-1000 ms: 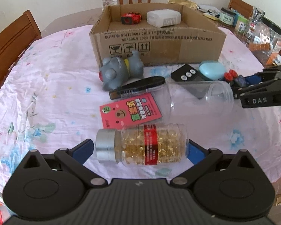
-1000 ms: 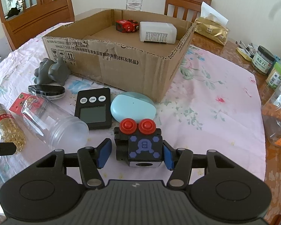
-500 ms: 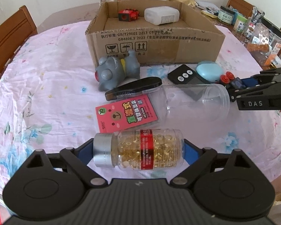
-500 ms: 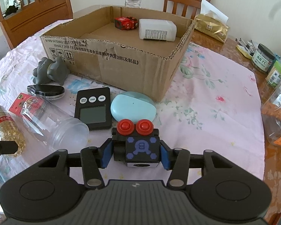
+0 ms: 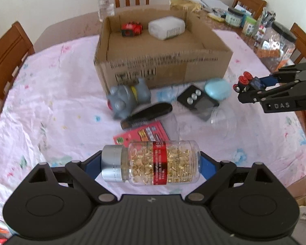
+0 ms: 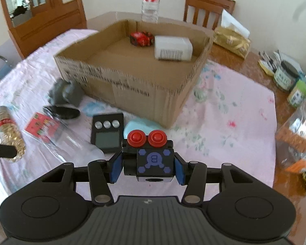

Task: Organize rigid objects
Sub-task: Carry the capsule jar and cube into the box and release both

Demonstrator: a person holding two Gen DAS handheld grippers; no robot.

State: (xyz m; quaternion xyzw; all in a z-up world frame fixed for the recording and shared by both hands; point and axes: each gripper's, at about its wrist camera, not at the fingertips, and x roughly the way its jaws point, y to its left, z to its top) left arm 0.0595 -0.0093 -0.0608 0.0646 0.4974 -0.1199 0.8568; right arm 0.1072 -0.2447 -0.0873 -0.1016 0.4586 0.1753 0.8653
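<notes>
Your left tongs (image 5: 151,164) are clamped on the pill bottle (image 5: 153,166), one blue pad on the silver cap end and the other on the bottom. The bottle lies on its side, long axis running straight across between the pads, cap pointing to the left in that wrist view, and it hangs clear above the counter (image 5: 51,102). Those jaws just closed in on it.

Your right tongs (image 6: 146,168) are shut on the toy block (image 6: 151,159), pads pressing its left and right sides. Its two red knobs point away from you toward the box (image 6: 132,89), and the purple face looks up. It's off the cloth too, hanging above the scale (image 6: 107,132) and the blue case (image 6: 140,124).

The box sits open-topped in the middle of the counter with a red toy (image 6: 141,38) and a white bottle (image 6: 172,48) at its far wall, the white one lying on its side.

Left on the cloth in front of the box: the grey toy (image 5: 127,100), the black knife (image 5: 146,115), the red packet (image 5: 142,134) and the clear jar (image 5: 204,124), tipped on its side with its length running roughly left to right.
</notes>
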